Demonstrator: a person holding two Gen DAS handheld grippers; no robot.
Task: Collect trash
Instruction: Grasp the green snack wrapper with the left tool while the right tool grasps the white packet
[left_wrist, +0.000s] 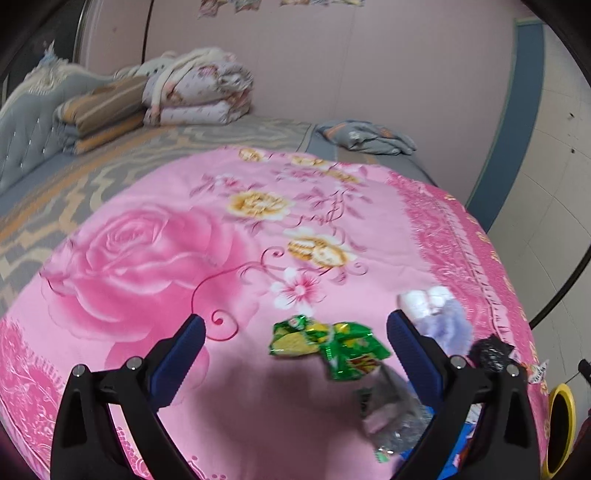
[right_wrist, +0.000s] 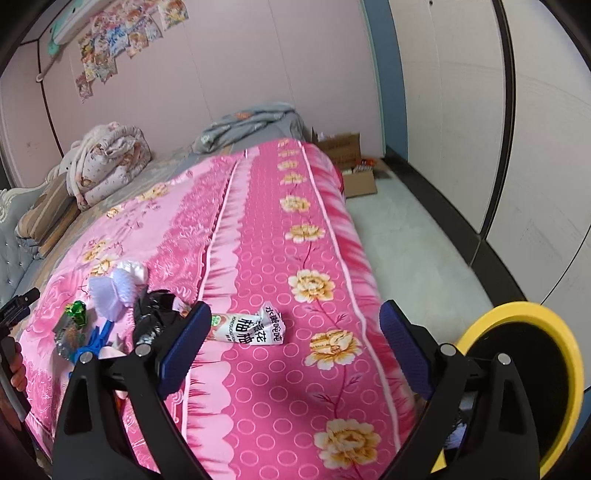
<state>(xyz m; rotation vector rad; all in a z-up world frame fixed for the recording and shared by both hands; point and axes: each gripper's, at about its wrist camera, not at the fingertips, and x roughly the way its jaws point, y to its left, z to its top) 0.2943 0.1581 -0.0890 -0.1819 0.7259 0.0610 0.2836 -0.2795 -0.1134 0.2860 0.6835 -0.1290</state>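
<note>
Trash lies on a pink flowered blanket (left_wrist: 155, 258) spread over a bed. In the left wrist view my left gripper (left_wrist: 295, 326) is open and empty above two green snack wrappers (left_wrist: 328, 345). A clear plastic wrapper (left_wrist: 391, 413) lies just below them. White and lilac crumpled paper (left_wrist: 436, 312) and a black plastic bag (left_wrist: 487, 352) lie to the right. In the right wrist view my right gripper (right_wrist: 295, 314) is open and empty over the blanket's edge. A crushed white drink carton (right_wrist: 251, 326) lies between its fingertips, a little beyond them. The black bag (right_wrist: 155, 314), lilac paper (right_wrist: 110, 291) and a green wrapper (right_wrist: 75, 312) sit left of it.
A yellow-rimmed bin (right_wrist: 517, 369) stands on the floor beside the bed, at the lower right. Folded quilts (left_wrist: 199, 88) and grey cloth (left_wrist: 365, 136) lie at the far end of the bed. An open cardboard box (right_wrist: 347, 155) sits on the floor beyond. A hand (right_wrist: 16, 369) shows at the left edge.
</note>
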